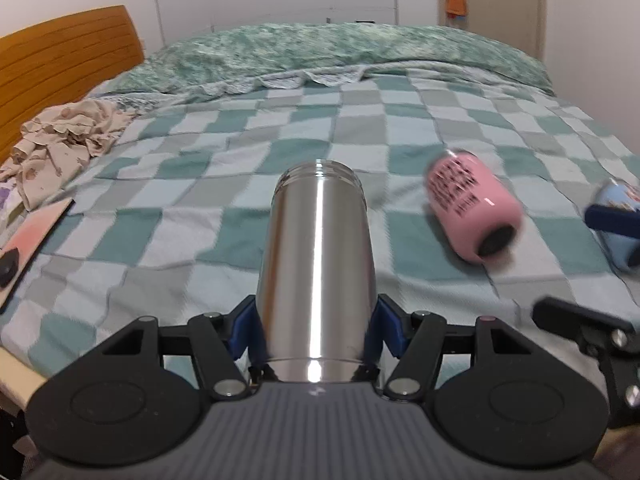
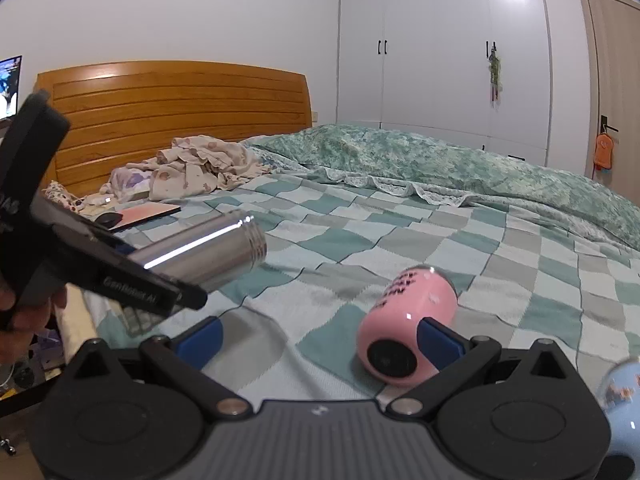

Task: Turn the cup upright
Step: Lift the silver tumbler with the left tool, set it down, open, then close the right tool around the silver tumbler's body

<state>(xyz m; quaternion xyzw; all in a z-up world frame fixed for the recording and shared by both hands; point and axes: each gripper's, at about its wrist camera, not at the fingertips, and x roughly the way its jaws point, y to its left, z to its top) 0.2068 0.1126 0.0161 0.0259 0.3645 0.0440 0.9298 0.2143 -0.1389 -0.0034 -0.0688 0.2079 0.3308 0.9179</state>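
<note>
My left gripper [image 1: 316, 328] is shut on a steel cup [image 1: 316, 264], held near its base, lying along the fingers with its threaded mouth pointing away, above the bed. In the right wrist view the steel cup [image 2: 208, 252] is tilted slightly up. A pink cup [image 1: 474, 210] lies on its side on the checked blanket [image 1: 200, 216]. My right gripper [image 2: 320, 336] is open, and the pink cup [image 2: 404, 324] lies against its right finger [image 2: 440, 340], base toward the camera. A light blue cup [image 1: 618, 220] lies at the far right, also in the right wrist view [image 2: 618, 396].
A crumpled beige cloth [image 1: 64, 140] and a pink board [image 1: 32, 236] with a black mouse lie at the left by the wooden headboard [image 2: 176, 116]. A green quilt [image 1: 340, 56] is bunched at the far side. White wardrobes [image 2: 440, 48] and a door stand beyond.
</note>
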